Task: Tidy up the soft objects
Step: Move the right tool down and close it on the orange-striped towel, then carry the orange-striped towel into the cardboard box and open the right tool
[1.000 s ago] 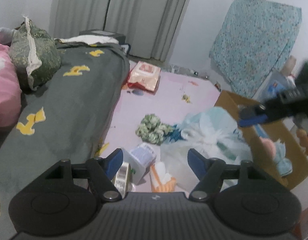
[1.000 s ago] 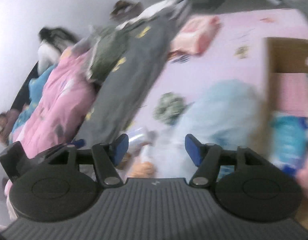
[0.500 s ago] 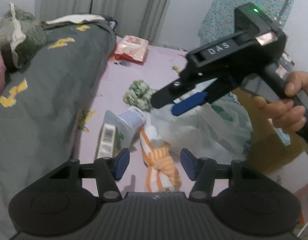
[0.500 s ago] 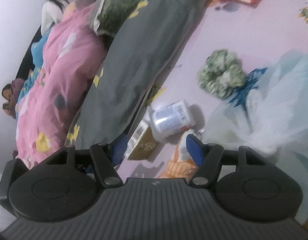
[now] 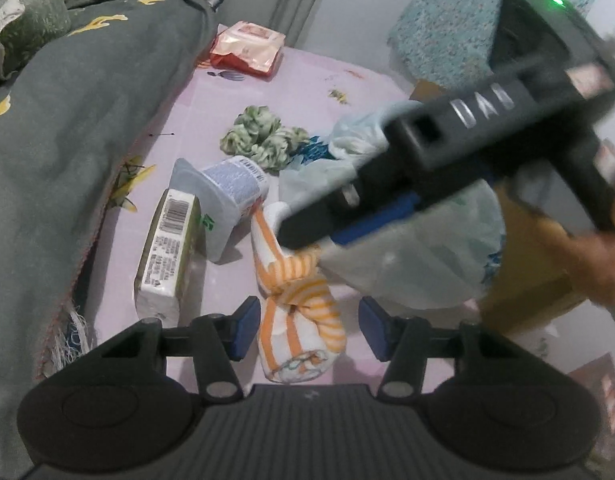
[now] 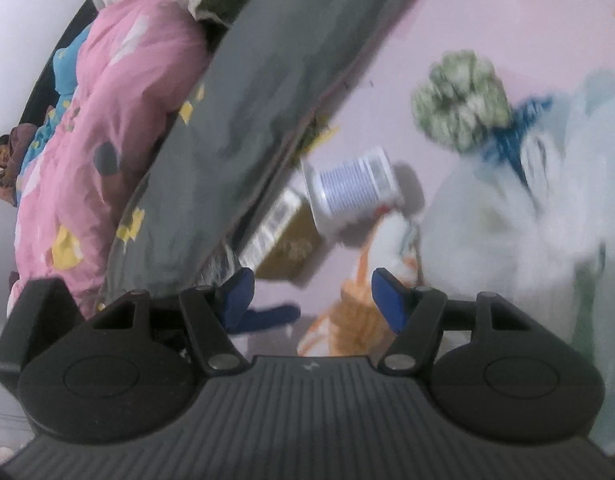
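Observation:
An orange-and-white striped cloth [image 5: 297, 312], knotted in the middle, lies on the pink floor. My left gripper [image 5: 309, 332] hangs low over its near end. The cloth sits between the blue pads with a gap on the right side, so the gripper is open. My right gripper [image 5: 307, 236] reaches in from the upper right, its tips at the cloth's far end. In the right wrist view the right gripper [image 6: 311, 300] is open, with the striped cloth [image 6: 355, 316] blurred under its right finger. A green-and-white ruffled cloth [image 5: 267, 142] lies farther back.
A white cup [image 5: 231, 192] on its side and a barcode box [image 5: 167, 248] lie left of the cloth, beside a grey blanket [image 5: 67, 120]. On the right are a translucent plastic bag [image 5: 419, 248] and a cardboard box [image 5: 523, 280]. A pink packet [image 5: 247, 48] lies far back.
The left gripper sank toward the striped cloth and its jaws narrowed around it. The right gripper swung in from the right and dropped to the cloth's far end.

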